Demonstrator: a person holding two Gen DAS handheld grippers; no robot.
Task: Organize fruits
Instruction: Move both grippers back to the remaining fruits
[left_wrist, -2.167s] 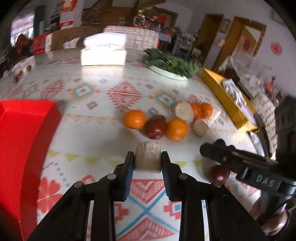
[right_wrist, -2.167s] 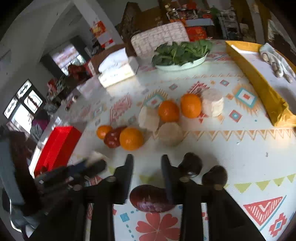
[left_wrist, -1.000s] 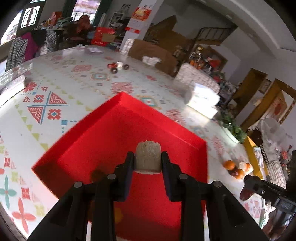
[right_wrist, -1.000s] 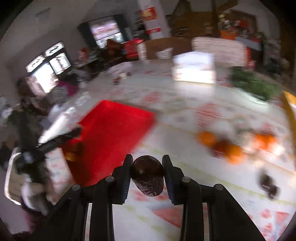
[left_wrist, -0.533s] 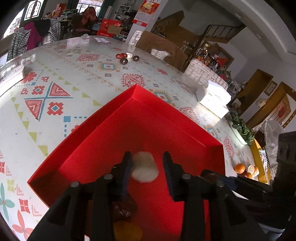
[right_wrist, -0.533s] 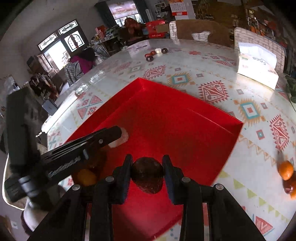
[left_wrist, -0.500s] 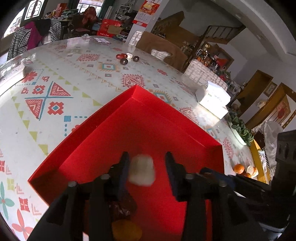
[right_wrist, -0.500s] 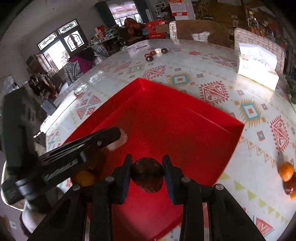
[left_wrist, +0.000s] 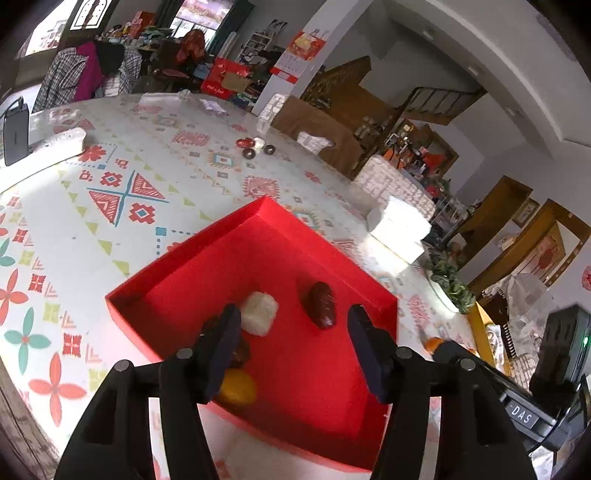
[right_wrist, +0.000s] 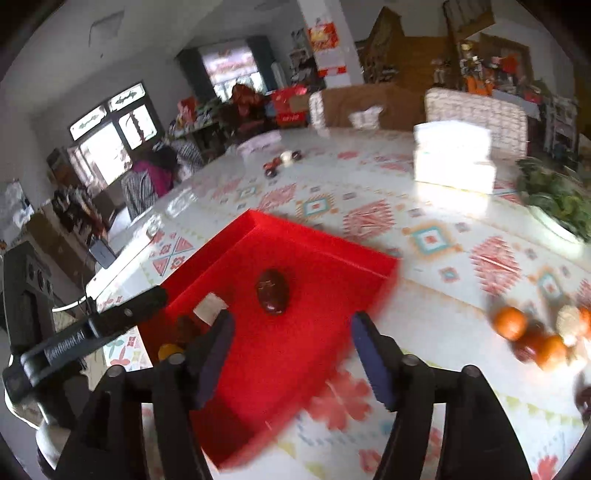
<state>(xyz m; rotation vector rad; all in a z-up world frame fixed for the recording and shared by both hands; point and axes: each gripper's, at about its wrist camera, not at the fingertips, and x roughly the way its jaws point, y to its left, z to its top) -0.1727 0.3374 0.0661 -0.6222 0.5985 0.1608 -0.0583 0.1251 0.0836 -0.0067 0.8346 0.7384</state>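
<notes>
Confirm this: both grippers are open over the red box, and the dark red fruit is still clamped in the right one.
Not clamped. The right wrist view shows the dark red fruit lying loose in the red box, the right gripper open and empty. The left gripper is open too.

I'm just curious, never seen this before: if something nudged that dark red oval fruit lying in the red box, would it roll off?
Probably a little. The dark red fruit looks smooth and egg-shaped, so it would likely wobble sideways rather than roll straight. The red box has raised walls that should stop it. Its glossy skin may be slippery.
</notes>
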